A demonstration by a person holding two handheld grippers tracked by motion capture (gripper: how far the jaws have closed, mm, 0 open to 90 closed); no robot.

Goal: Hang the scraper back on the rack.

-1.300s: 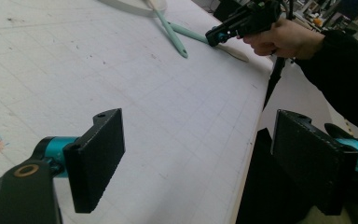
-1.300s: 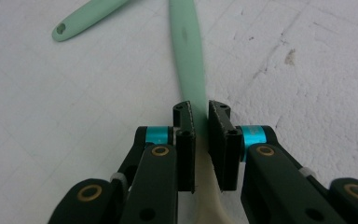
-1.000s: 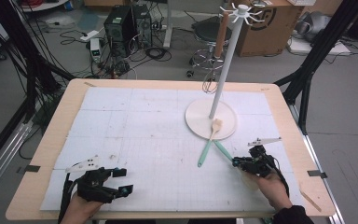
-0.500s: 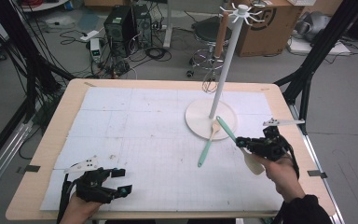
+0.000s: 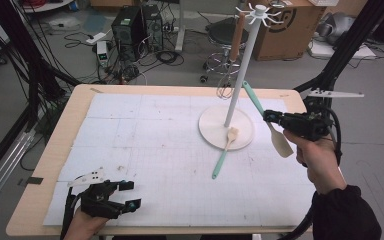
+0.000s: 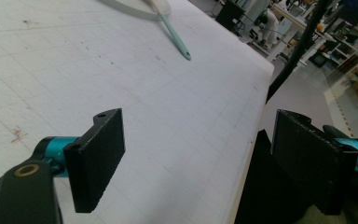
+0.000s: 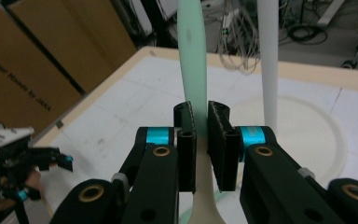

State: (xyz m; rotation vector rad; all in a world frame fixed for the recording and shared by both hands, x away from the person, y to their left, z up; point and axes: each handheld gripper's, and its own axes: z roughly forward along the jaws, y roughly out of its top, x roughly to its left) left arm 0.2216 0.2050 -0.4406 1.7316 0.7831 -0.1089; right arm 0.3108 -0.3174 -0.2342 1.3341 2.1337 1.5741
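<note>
Right tool (image 5: 272,118) pinches smooth mint-handled spatula (image 5: 279,141) – cream blade down; left tool (image 5: 128,195) spread wide over white mat (image 5: 145,145).

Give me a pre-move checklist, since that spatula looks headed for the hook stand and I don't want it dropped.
1. Right gripper shut on the held spatula: ok; fingers clamp its handle.
2. Spatula lifted off the table: ok.
3. Free hooks atop the stand: ok; several are bare, one carries a brown-handled utensil.
4. Hanging hole in the handle end: cannot tell.
5. Second spatula out of the path: ok; it lies across the base rim.
6. Left gripper away: ok; open at the near edge.
</note>
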